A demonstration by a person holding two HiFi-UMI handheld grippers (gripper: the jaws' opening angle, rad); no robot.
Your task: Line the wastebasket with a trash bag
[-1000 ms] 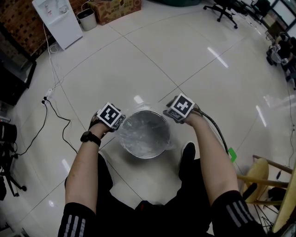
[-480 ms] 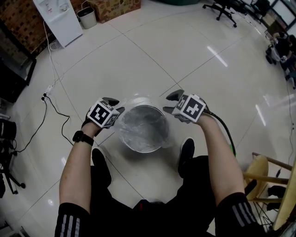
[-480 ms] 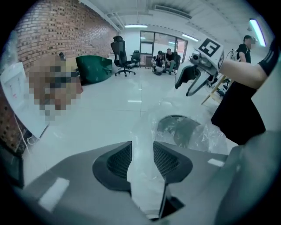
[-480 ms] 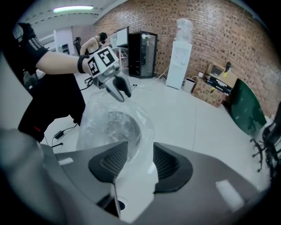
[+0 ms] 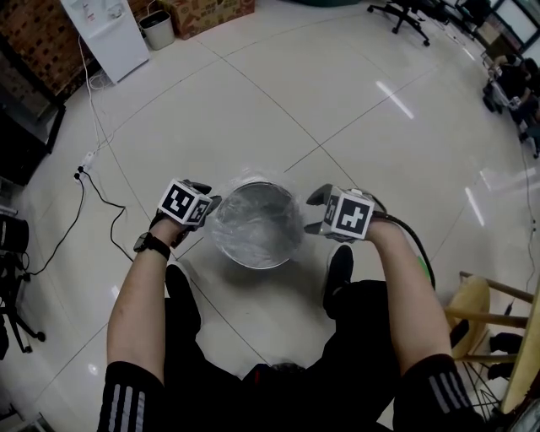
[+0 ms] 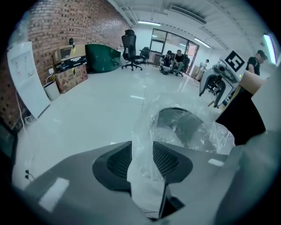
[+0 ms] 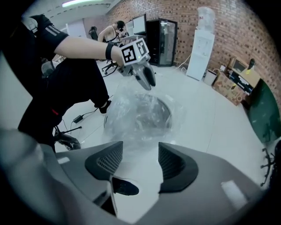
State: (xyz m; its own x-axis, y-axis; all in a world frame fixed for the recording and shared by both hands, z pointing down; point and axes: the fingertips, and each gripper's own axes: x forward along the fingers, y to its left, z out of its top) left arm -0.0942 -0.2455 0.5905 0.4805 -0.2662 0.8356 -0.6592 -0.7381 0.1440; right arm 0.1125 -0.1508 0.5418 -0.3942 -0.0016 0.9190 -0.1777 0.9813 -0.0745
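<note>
Head view: clear crinkled bag [image 5: 223, 223] drapes wastebasket [image 5: 263, 259]

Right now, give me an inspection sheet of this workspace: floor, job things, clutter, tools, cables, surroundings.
Surface: glossy white tiled floor.
Job's things: wastebasket upright; clear trash bag draped inside and over its rim.
Clutter: cardboard box and small bin beside the water dispenser, far off.
Tools: left tool shut on trash bag film; right tool jaws apart, just been opening, nothing between them.
Cables: black cable on the floor at left; another cable runs from the right tool.
Surroundings: brick wall, office chairs, wooden stool.
</note>
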